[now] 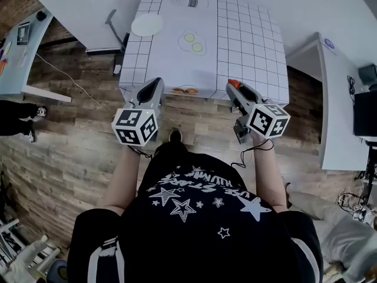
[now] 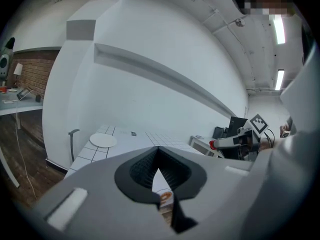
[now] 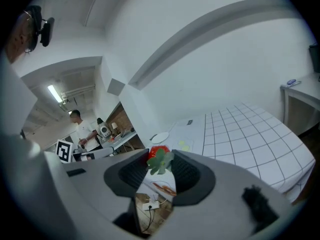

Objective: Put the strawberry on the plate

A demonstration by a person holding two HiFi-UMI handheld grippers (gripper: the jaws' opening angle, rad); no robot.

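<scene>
Head view: we hold the left gripper [image 1: 157, 82] and the right gripper [image 1: 231, 88] side by side over the near edge of the white gridded surface [image 1: 247, 34]. The strawberry [image 1: 234, 82] shows red at the right gripper's tip, and the plate [image 1: 147, 24] lies well apart near the far left corner. Left gripper view: its jaws meet at the tips with nothing between them, and we see the plate on the surface ahead. Right gripper view: the jaws are clamped on the strawberry, green cap toward the camera, off the surface, with the plate farther back.
</scene>
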